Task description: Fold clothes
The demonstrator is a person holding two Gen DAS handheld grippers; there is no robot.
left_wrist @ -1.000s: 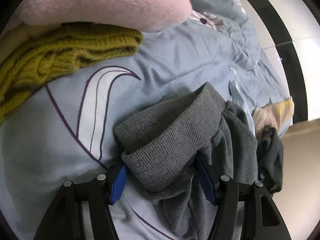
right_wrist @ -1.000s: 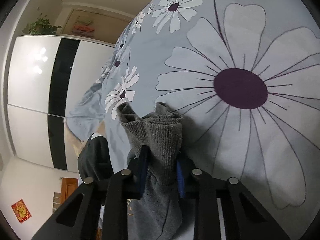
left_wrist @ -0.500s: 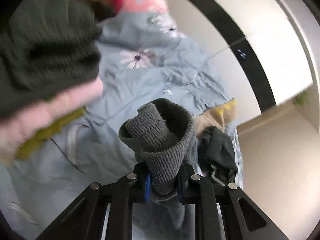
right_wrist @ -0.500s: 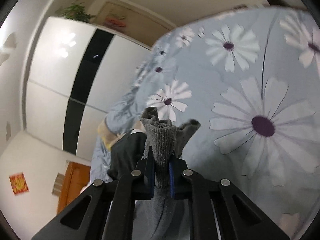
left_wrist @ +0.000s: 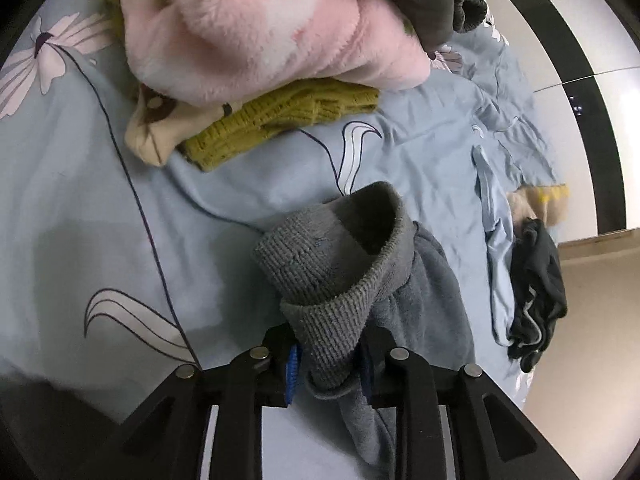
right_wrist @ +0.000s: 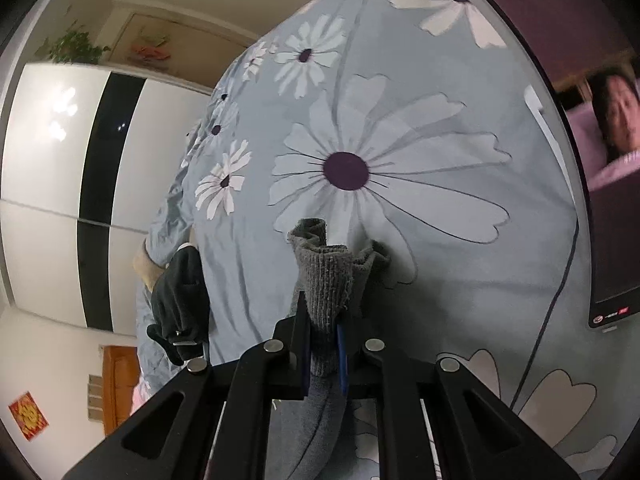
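A grey garment with a ribbed knit cuff (left_wrist: 340, 264) is clamped in my left gripper (left_wrist: 330, 364), which is shut on the cuff; softer grey cloth hangs down below it. My right gripper (right_wrist: 323, 354) is shut on another ribbed grey edge (right_wrist: 326, 276) of what looks like the same garment, and that edge stands up between the fingers. Both grippers hold the cloth just above a blue bedspread (left_wrist: 80, 208) printed with white daisies (right_wrist: 348, 172).
A fluffy pink garment (left_wrist: 260, 28) lies on a mustard knit (left_wrist: 280, 120) and a cream piece at the far side. A dark garment (left_wrist: 536, 292) hangs at the bed's right edge, also seen as a dark garment (right_wrist: 182, 296). A screen (right_wrist: 600, 140) stands at the right.
My left gripper closed onto the grey cuff, lifted and swung, then came back low over the bed near the pink pile. My right gripper tightened on its edge and shifted over the daisy print.
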